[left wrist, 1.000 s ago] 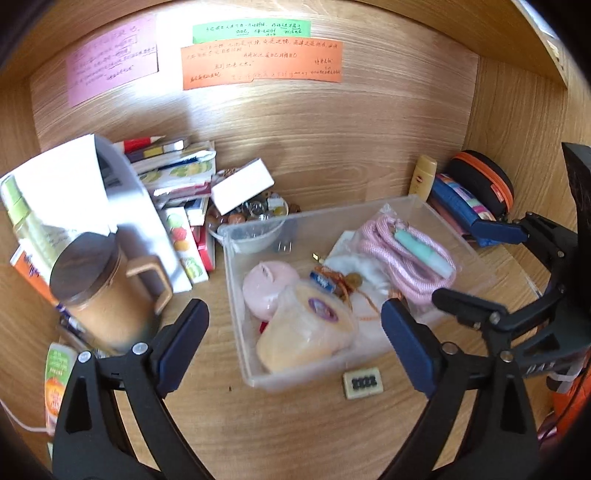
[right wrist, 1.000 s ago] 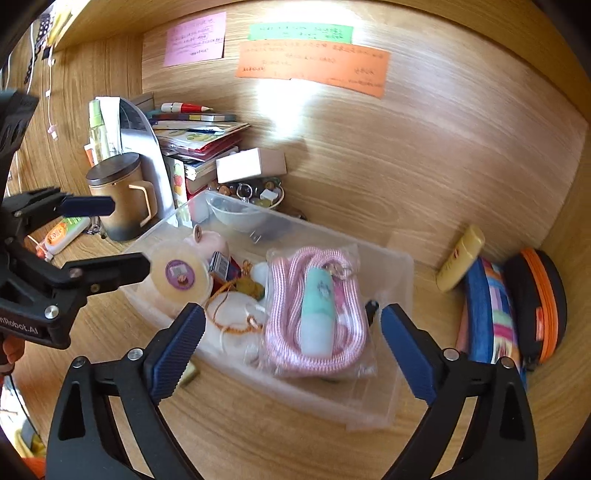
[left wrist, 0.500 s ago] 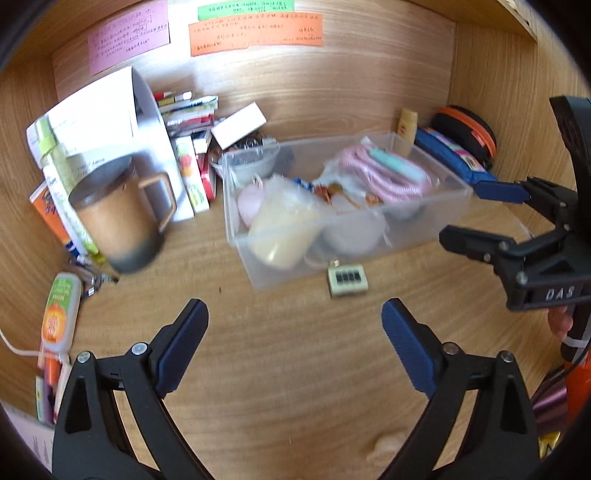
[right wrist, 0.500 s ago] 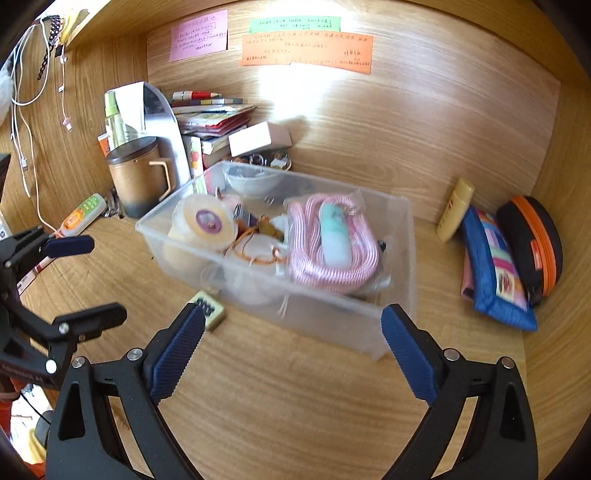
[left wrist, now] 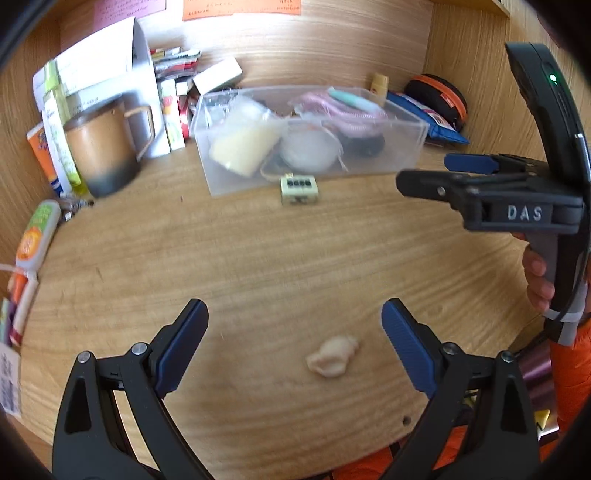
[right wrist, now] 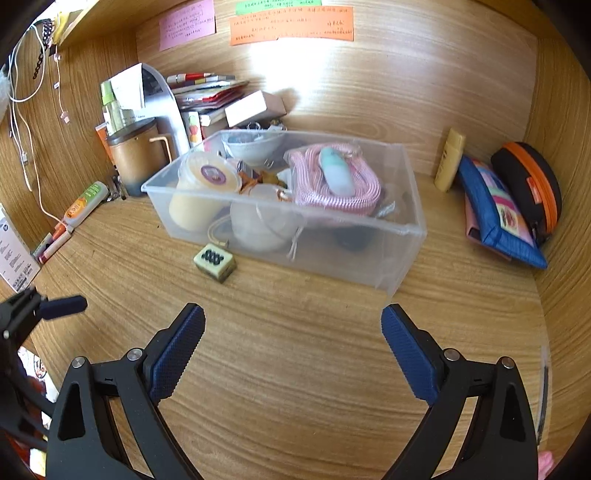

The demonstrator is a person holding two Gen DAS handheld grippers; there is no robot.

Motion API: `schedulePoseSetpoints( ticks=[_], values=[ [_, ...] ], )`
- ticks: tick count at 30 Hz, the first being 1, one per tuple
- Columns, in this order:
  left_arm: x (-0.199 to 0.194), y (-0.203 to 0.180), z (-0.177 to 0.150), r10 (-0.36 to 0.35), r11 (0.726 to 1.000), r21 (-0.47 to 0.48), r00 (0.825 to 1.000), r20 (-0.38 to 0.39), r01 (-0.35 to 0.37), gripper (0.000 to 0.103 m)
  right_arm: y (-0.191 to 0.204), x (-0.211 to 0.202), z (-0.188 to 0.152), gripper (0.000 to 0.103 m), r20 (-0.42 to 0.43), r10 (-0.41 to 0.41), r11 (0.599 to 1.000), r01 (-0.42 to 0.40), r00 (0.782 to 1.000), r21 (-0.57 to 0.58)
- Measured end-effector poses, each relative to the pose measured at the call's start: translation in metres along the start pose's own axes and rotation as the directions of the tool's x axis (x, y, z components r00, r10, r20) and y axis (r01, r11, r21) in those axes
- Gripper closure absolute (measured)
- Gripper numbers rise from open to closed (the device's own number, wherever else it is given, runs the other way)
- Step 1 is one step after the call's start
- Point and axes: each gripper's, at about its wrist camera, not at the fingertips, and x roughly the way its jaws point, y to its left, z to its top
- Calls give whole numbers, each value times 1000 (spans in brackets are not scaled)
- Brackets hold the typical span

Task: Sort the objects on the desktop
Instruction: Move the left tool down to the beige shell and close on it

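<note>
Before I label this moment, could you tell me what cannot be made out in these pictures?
- Wall notes: writing too small, both views.
- Bin bottom: dark item under the pink rope, hidden.
- Pale lump: blurred, left view; unidentifiable.
- Cube markings: too small.

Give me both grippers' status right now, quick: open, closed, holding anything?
Left gripper: open, empty, above the desk near a small cream shell-shaped object.
Right gripper: open, empty, in front of the clear plastic bin.

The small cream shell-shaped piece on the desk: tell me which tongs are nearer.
Left. The left tongs straddle the shell-shaped piece, open; the right tongs hang farther off, toward the clear bin.
</note>
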Motion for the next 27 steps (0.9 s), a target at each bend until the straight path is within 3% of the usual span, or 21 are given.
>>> schedulePoseSetpoints(
  ticks=[7,10,20,25,27],
  values=[
    [0,5,-16,17,999,-46,1000,8,-16,8,16,7,-2,7,-6,-22,999,21,1000,-32],
    [1,2,-20,13,1000,-28,1000,-1,-13,22,22,9,0,7,-4,-21,999,21,1000,-37],
    [-3,-2,-27,47,998,39,998,44,-49,41,42,19,8,7,-10,-13,999,12,1000,-53],
    [-5,4,-28,48,997,52,997,69,-51,69,50,31,9,7,-35,-4,998,2,999,-57],
    [-5,7,-28,51,997,59,996,74,-55,74,54,36,10,7,-45,-9,998,6,999,-65]
  ],
)
